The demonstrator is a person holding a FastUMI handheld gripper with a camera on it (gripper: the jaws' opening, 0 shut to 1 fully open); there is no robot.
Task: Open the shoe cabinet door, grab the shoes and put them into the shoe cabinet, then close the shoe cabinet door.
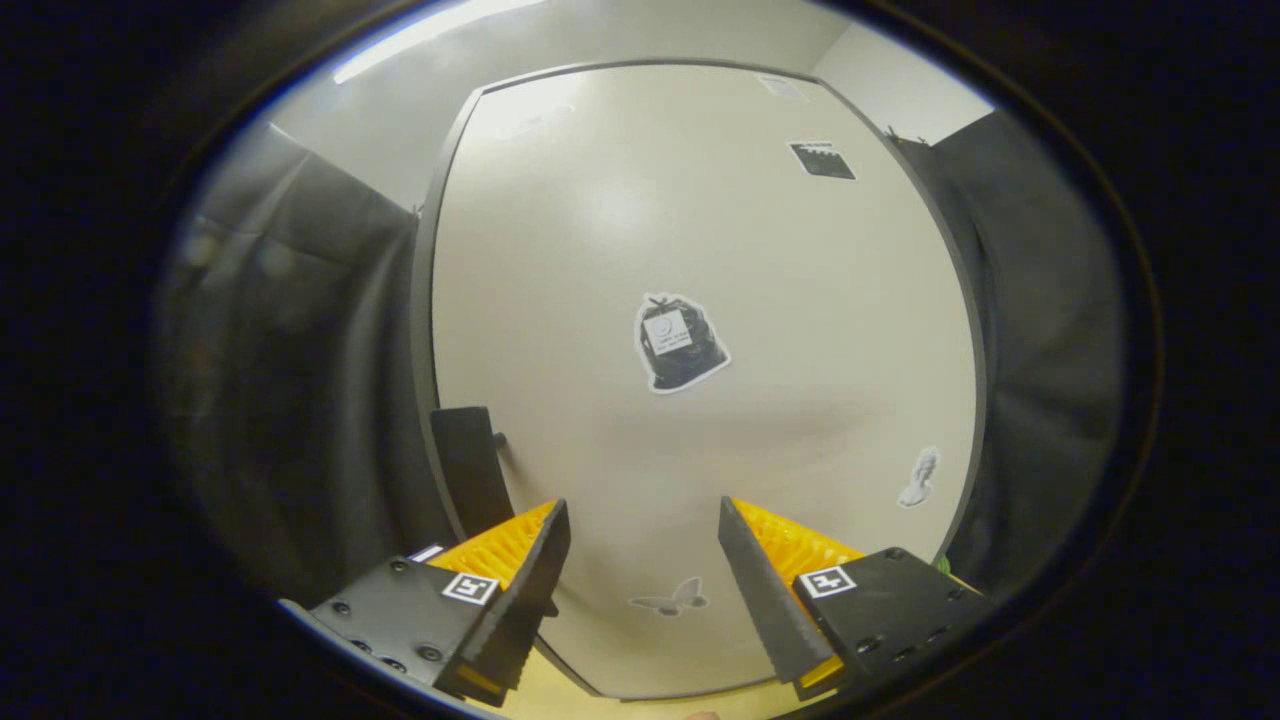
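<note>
The shoe cabinet door (700,250) stands closed straight ahead of me, a pale cream panel with a dark frame. A dark handle (470,468) sticks out at its left edge, just beyond my left finger (525,585). My gripper (645,530) is open, close to the lower part of the door, with nothing between its fingers. A sticker of a black bag (680,342) sits in the middle of the door, beyond the fingers.
Black cloth walls (290,400) hang on both sides of the cabinet. Small stickers mark the door: a butterfly (672,598) between the fingers, a pale figure (920,478) to the right, a square marker (822,160) high up. Pale floor (560,700) lies below the door.
</note>
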